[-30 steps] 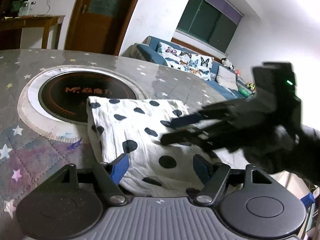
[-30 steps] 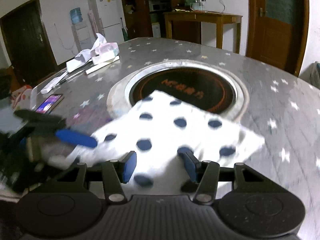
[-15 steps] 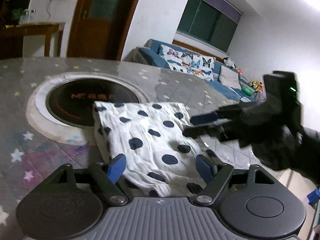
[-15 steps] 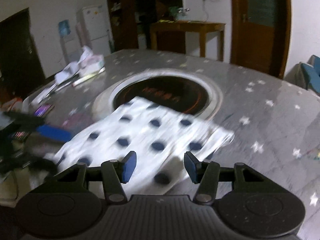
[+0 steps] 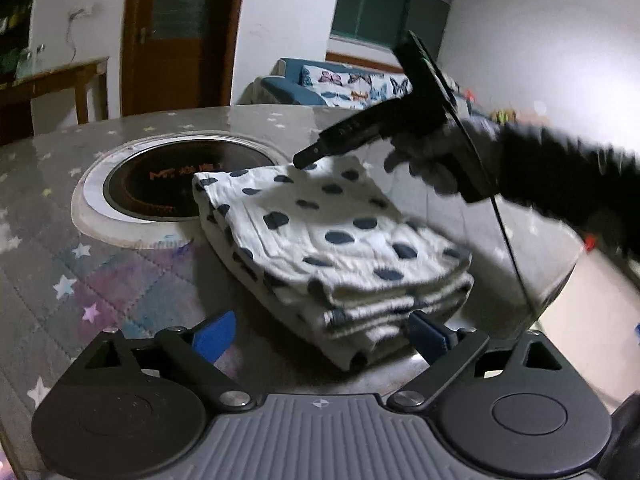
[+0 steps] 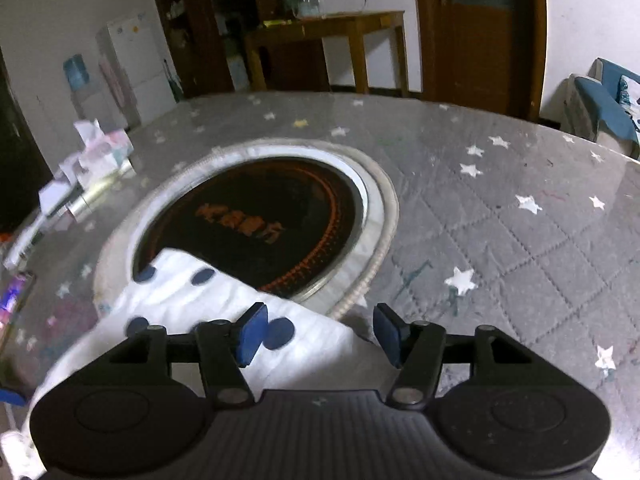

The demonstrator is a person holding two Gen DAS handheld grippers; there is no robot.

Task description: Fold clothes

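A white cloth with dark blue dots [image 5: 328, 240] lies folded in a thick stack on the star-patterned table [image 5: 100, 280], its far corner over the round cooktop [image 5: 160, 188]. My left gripper [image 5: 320, 338] stands open at the stack's near corner, which lies between the blue pads without being pinched. The right gripper [image 5: 304, 159], held by a gloved hand [image 5: 436, 160], hovers at the cloth's far corner. In the right wrist view that gripper [image 6: 320, 334] is open, with the cloth [image 6: 180, 304] under its left pad and bare table under the right one.
The black cooktop [image 6: 256, 228] sits sunk in the table. A tissue pack and papers [image 6: 100, 152] and a lit phone [image 6: 12, 296] lie at the far left. The table edge [image 5: 560, 280] runs close to the right of the cloth. A sofa and a wooden side table stand beyond.
The right gripper has swung from above the cloth's near side to its far corner. The left gripper has drawn back, so the cloth's layered near edge now shows.
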